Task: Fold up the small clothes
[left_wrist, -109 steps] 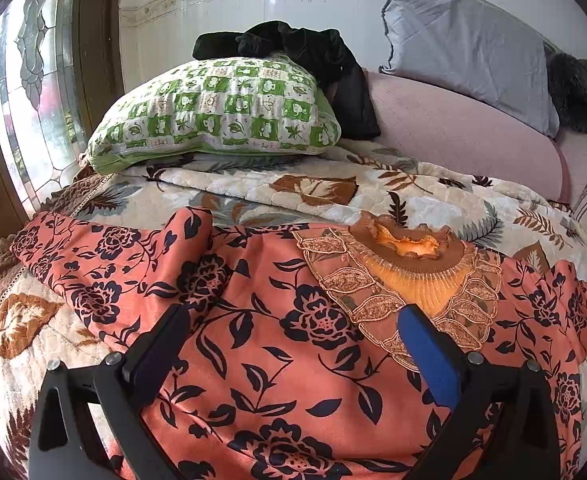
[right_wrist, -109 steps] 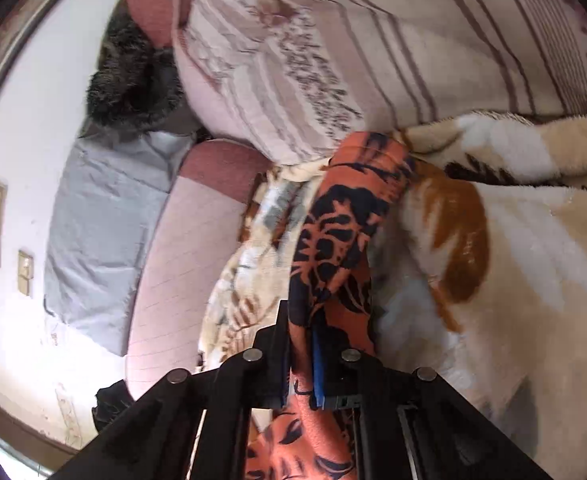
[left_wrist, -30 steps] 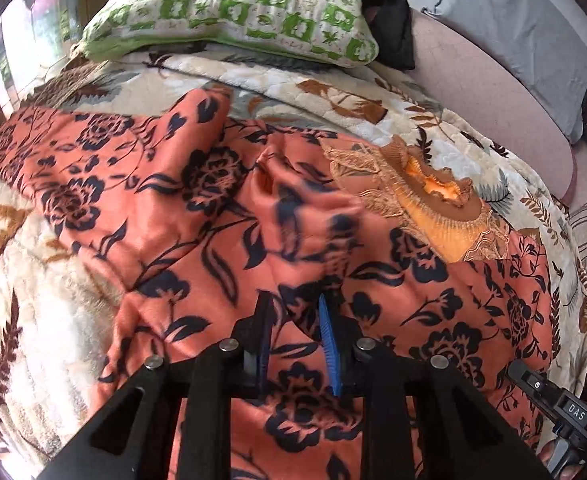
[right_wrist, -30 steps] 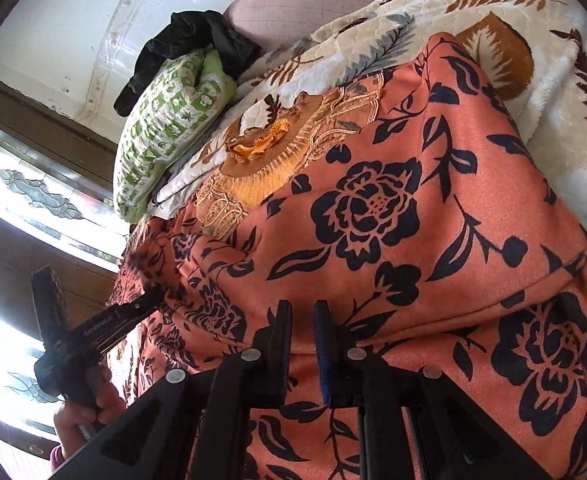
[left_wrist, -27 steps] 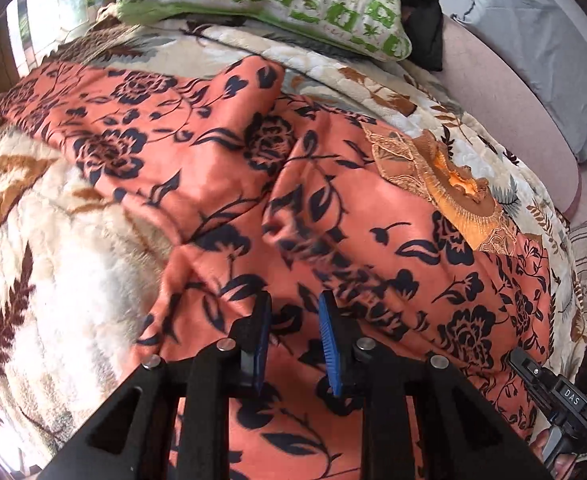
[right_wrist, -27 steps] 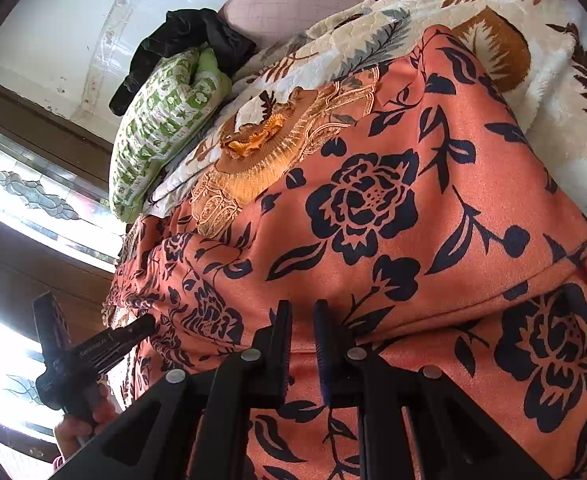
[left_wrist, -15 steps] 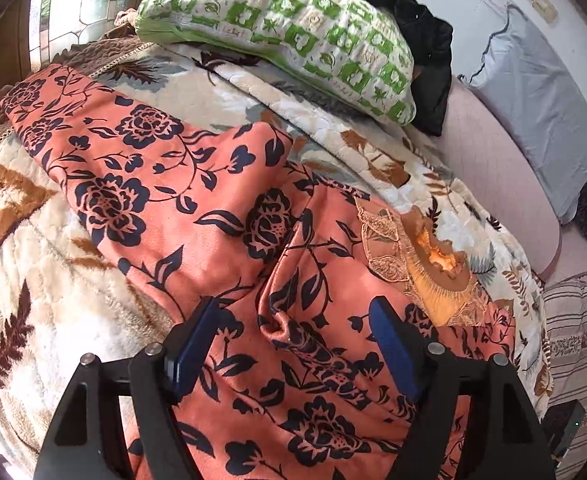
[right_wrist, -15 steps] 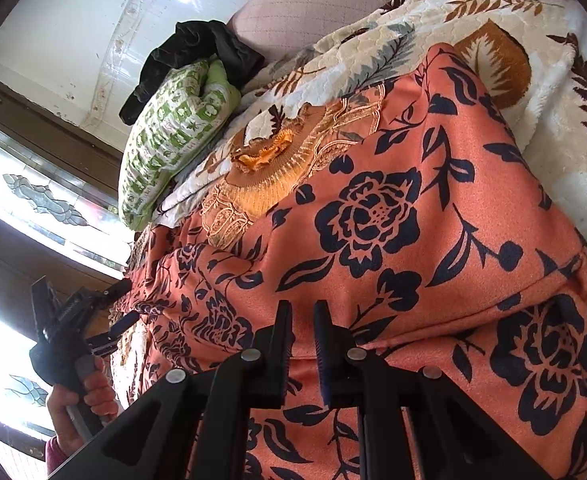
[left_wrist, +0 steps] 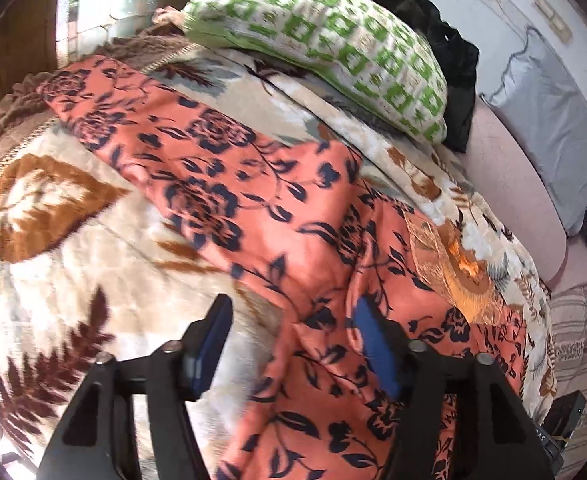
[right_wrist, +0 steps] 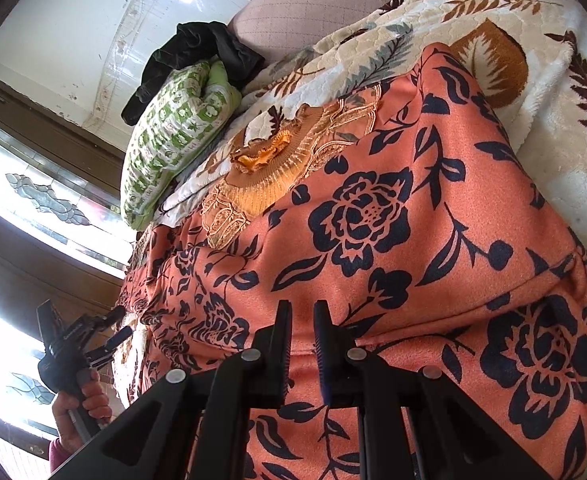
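An orange garment with dark blue flowers (left_wrist: 277,216) lies spread on a leaf-patterned blanket (left_wrist: 73,248); its gold embroidered collar (left_wrist: 453,264) faces the far side. My left gripper (left_wrist: 293,320) is open and empty, hovering over the garment's left edge, where a sleeve (left_wrist: 133,120) stretches away to the left. In the right wrist view the garment (right_wrist: 373,240) fills the frame, its right sleeve folded over the body. My right gripper (right_wrist: 302,314) has its jaws almost together just above the cloth; I cannot tell whether cloth is pinched. The left gripper (right_wrist: 109,328) shows there, open.
A green-and-white checked pillow (left_wrist: 333,48) lies at the head of the bed with a black garment (left_wrist: 445,52) behind it. A grey pillow (left_wrist: 553,120) leans on the wall. A striped cushion (left_wrist: 581,340) is at the right. A window (right_wrist: 33,200) is on the left.
My left gripper, shut on the garment a second ago, let go, opened wide and swung left toward the sleeve side. My right gripper stayed in place with narrow jaws.
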